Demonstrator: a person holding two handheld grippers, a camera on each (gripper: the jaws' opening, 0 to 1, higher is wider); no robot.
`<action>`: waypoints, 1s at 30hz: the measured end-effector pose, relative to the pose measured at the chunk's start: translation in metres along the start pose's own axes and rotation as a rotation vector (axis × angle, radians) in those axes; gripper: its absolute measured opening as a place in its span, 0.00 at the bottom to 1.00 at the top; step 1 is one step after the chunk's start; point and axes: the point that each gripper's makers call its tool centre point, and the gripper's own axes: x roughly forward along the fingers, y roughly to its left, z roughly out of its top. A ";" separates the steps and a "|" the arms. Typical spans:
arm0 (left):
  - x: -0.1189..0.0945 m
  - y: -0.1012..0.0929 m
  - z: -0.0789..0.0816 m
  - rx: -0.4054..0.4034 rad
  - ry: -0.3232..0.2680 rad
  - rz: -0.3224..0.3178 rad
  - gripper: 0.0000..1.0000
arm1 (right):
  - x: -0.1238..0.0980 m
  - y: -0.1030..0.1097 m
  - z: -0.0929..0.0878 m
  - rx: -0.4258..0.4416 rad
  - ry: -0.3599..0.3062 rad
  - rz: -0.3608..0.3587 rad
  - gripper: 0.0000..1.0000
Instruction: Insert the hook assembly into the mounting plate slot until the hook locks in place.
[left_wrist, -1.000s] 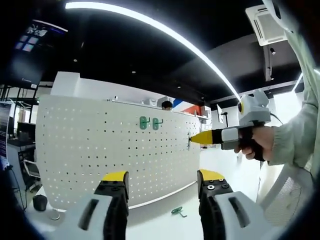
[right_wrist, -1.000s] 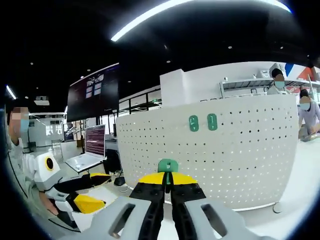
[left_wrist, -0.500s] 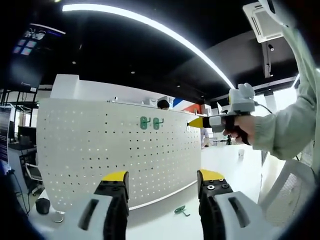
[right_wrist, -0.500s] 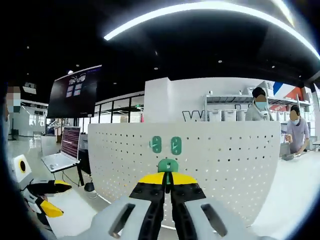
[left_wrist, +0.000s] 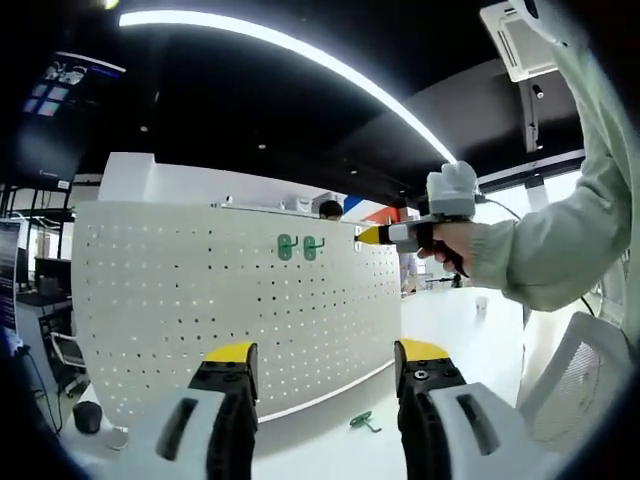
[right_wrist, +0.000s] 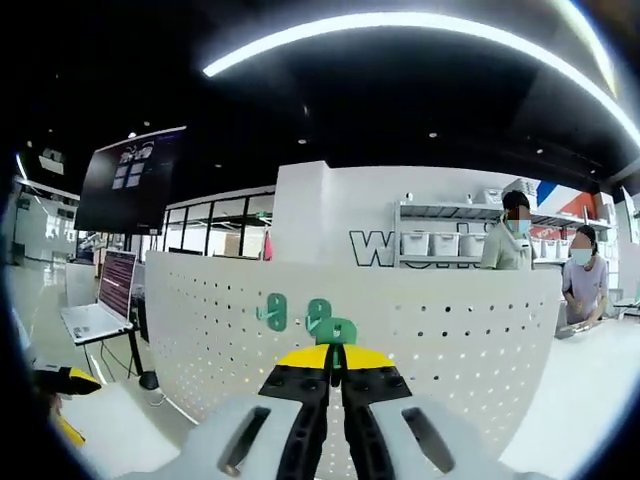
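A white perforated mounting plate (left_wrist: 200, 300) stands upright on the table, with two green hooks (left_wrist: 301, 246) hung near its top. A third green hook (left_wrist: 361, 423) lies on the table at the plate's foot. My left gripper (left_wrist: 325, 385) is open and holds nothing, low in front of the plate. In the left gripper view my right gripper (left_wrist: 362, 236) is held by a hand at the plate's upper right, level with the hung hooks. In the right gripper view my right gripper (right_wrist: 336, 352) is shut on a green hook (right_wrist: 337, 329), close beside the two hung hooks (right_wrist: 293, 312) on the plate (right_wrist: 450, 330).
A person's sleeve (left_wrist: 560, 250) crosses the right of the left gripper view. A laptop (right_wrist: 100, 305) sits on a stand left of the plate, and two people (right_wrist: 545, 260) stand behind it by shelves. A dark round object (left_wrist: 87, 417) lies at the plate's lower left.
My right gripper, still shut on its hook, has risen and moved left toward the two hung hooks. The left gripper has stayed put and open.
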 end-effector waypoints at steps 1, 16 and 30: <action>0.000 0.000 0.000 0.001 -0.001 -0.001 0.57 | 0.001 0.000 -0.001 0.002 0.002 0.000 0.01; 0.000 0.000 0.002 0.008 -0.007 -0.002 0.56 | 0.030 -0.020 -0.006 -0.026 0.035 -0.044 0.01; 0.000 0.005 0.006 -0.004 -0.024 0.012 0.57 | 0.052 -0.030 -0.011 -0.035 0.071 -0.074 0.01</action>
